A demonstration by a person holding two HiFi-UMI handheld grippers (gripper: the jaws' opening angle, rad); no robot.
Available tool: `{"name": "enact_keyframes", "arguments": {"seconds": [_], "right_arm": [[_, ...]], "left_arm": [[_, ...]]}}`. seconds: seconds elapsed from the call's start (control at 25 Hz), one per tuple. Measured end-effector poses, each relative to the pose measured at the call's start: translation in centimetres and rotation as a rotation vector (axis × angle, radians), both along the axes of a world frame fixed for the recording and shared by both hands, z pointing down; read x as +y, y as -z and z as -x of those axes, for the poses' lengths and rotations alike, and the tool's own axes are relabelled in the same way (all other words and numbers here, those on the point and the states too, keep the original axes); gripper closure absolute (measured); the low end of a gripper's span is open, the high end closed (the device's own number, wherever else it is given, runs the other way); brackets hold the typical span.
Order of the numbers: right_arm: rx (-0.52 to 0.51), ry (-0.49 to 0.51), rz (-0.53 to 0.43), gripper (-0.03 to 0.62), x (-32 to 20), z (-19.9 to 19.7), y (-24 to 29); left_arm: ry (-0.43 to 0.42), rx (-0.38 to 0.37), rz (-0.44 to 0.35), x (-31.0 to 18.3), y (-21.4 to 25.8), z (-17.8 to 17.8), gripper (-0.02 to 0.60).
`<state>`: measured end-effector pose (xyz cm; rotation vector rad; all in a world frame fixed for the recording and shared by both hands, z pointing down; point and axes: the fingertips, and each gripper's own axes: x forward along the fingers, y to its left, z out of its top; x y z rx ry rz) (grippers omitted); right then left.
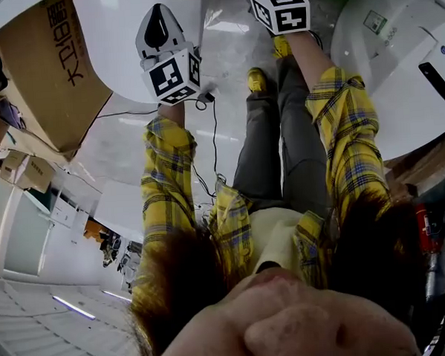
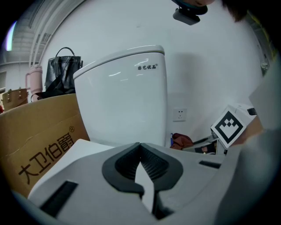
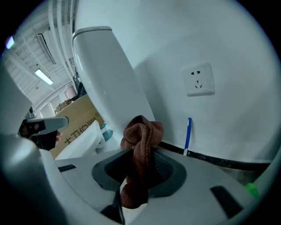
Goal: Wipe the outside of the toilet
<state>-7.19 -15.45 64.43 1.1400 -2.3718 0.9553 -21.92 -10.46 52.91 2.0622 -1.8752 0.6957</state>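
Note:
The white toilet's tank [image 2: 127, 101] stands upright against the wall, straight ahead of my left gripper [image 2: 140, 147], whose jaws are shut with nothing between them. In the right gripper view the same tank [image 3: 105, 83] rises at the left. My right gripper [image 3: 140, 151] is shut on a brown cloth [image 3: 141, 136] that bunches above the jaws and hangs down between them. In the head view the left gripper [image 1: 168, 57] is beside the toilet's white body [image 1: 118, 34], and the right gripper [image 1: 281, 10] is held further right.
A printed cardboard box [image 2: 39, 140] stands left of the toilet, with a black handbag [image 2: 63, 72] behind it. A wall socket [image 3: 199, 80] and a blue stick [image 3: 188, 132] are right of the tank. Another white fixture [image 1: 395, 60] lies at the right. A cable [image 1: 214, 137] crosses the floor.

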Motion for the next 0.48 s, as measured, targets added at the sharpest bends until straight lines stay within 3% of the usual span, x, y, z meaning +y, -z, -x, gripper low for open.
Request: {"name": "enact_keyframes", "arguments": {"seconds": [0.16, 0.48], "right_arm": [[-0.020, 0.017, -0.025, 0.473, -0.8, 0.6, 0.2], [0.012, 0.093, -0.058, 0.473, -1.1, 1.9, -0.8]], "left_arm": [[0.012, -0.005, -0.021, -0.6, 0.1, 0.7, 0.574], [-0.052, -0.091, 0.008, -0.5, -1.3, 1.3, 0.574]]}}
